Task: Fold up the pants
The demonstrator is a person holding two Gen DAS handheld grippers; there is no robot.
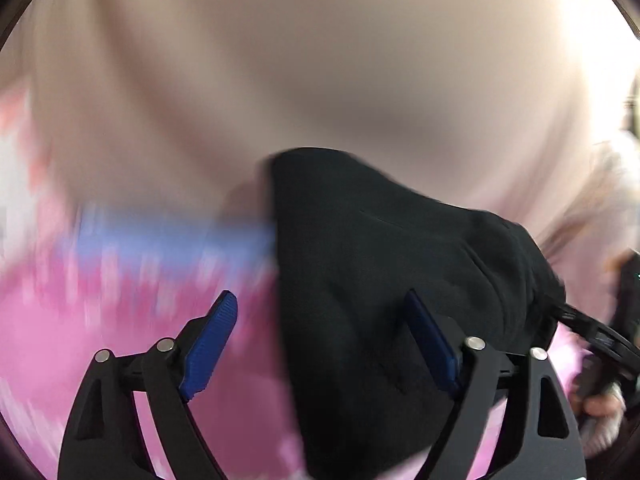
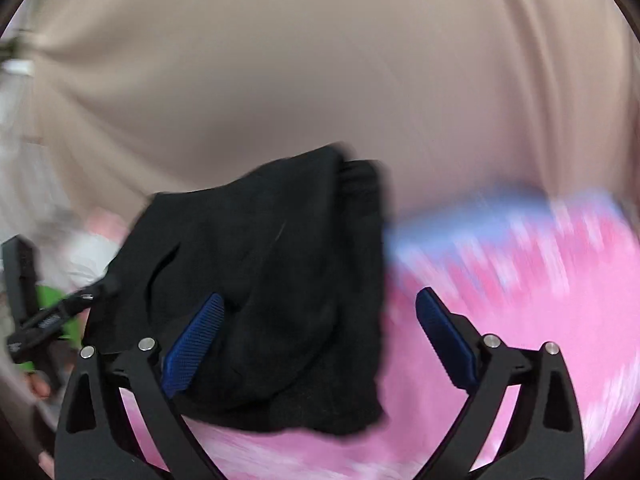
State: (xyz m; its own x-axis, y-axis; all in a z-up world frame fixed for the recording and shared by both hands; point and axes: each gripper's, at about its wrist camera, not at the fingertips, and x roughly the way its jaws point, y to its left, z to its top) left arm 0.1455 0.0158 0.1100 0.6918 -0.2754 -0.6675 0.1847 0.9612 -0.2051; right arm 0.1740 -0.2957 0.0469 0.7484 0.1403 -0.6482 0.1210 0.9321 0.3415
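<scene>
The black pants (image 1: pixel 384 280) lie bunched in a folded heap on a pink patterned cloth (image 1: pixel 80 352). They also show in the right wrist view (image 2: pixel 272 280). My left gripper (image 1: pixel 324 340) is open, its blue pads wide apart, with the left edge of the pants between them. My right gripper (image 2: pixel 324 340) is open, with the right edge of the pants between its pads. Neither holds the fabric. The other gripper shows at the right edge of the left wrist view (image 1: pixel 600 340) and at the left edge of the right wrist view (image 2: pixel 44 320). Both views are motion-blurred.
A beige curtain-like fabric (image 2: pixel 320 80) fills the background in both views. A blue band (image 2: pixel 480 216) runs along the far edge of the pink cloth (image 2: pixel 520 320). A green object (image 2: pixel 60 304) sits at the left of the right wrist view.
</scene>
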